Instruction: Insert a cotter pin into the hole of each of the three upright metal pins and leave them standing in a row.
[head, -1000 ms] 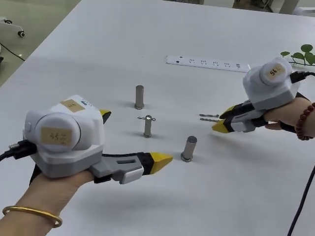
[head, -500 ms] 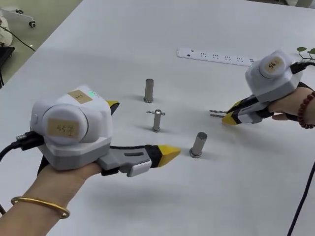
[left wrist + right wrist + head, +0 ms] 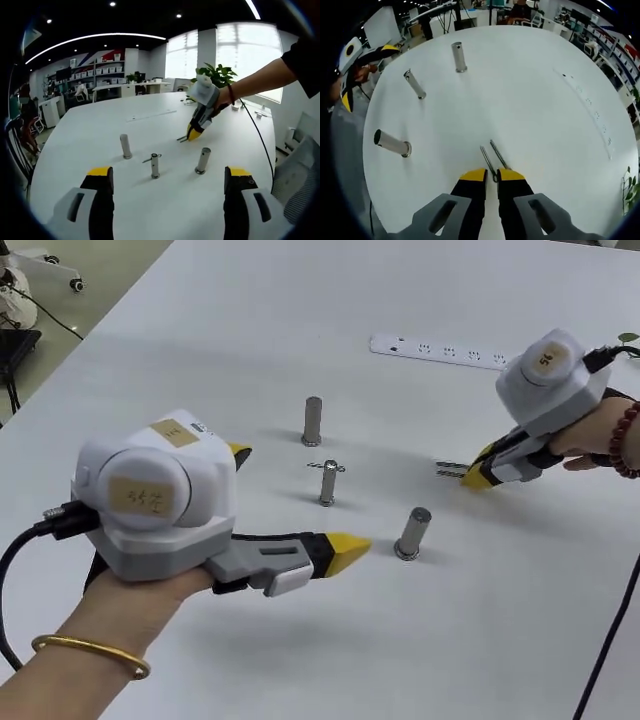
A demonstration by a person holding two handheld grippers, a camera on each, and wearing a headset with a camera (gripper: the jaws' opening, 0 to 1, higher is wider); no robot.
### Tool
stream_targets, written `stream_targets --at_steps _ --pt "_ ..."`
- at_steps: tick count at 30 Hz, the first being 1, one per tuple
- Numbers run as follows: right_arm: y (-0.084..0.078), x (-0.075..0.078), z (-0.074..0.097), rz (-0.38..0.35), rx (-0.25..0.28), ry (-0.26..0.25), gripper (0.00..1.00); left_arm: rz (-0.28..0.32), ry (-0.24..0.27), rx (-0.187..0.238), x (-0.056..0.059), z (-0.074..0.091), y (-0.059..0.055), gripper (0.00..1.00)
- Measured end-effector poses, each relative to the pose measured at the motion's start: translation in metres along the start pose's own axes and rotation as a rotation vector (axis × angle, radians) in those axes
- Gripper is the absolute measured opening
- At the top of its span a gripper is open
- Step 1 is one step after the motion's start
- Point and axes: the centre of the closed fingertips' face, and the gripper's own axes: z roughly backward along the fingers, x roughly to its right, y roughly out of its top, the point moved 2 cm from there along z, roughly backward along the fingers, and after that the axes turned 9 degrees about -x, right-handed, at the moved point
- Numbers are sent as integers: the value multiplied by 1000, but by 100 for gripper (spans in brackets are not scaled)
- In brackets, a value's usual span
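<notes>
White desk point(image 3: 200, 340) stretches out in front of me in an open office, with a power strip point(image 3: 440, 350) lying flat towards its far edge and a potted plant point(image 3: 215, 75) beyond the far right corner.

Three metal pins stand on the middle of the desk in a slanting row, well apart from each other. The far pin point(image 3: 313, 420) is closest to the power strip and its hole is bare. The middle pin point(image 3: 328, 483) has a cotter pin point(image 3: 326, 467) pushed crosswise through its top, with an end sticking out on each side. The near pin point(image 3: 412, 533) stands closest to my side of the desk and towards the right edge, and nothing is in it.

My left tongs point(image 3: 168, 172) hover above the desk on the near side of the row, spread wide and holding nothing. In the left gripper view the middle pin sits between the two yellow tips, further out.

My right tongs point(image 3: 492, 175) are down at the desk on the right of the row, tips drawn close with only a thin gap. Two loose cotter pins point(image 3: 487, 157) lie side by side on the desk right at those tips, their near ends reaching the gap. I cannot tell whether the tips are pinching one.
</notes>
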Motion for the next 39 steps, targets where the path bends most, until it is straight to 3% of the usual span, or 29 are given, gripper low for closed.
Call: stream_targets --at_steps 7,11,16,24,30,39 --pt "-1 1 -1 108 -60 -38 0 3 4 -16 -1 0 -2 88" --pt "0 -3 0 122 -65 -21 0 2 3 -21 -1 -1 -3 87" --pt "0 -7 -1 175 -69 -45 0 -2 4 -23 -1 0 -3 87" --pt "2 -15 4 198 -38 -76 0 -7 -9 -13 2 1 -2 83" --pt "7 -16 9 213 17 -99 0 -11 -14 -6 4 3 -1 81" --pt "20 -36 38 265 98 -130 0 -2 -52 3 13 1 2 74"
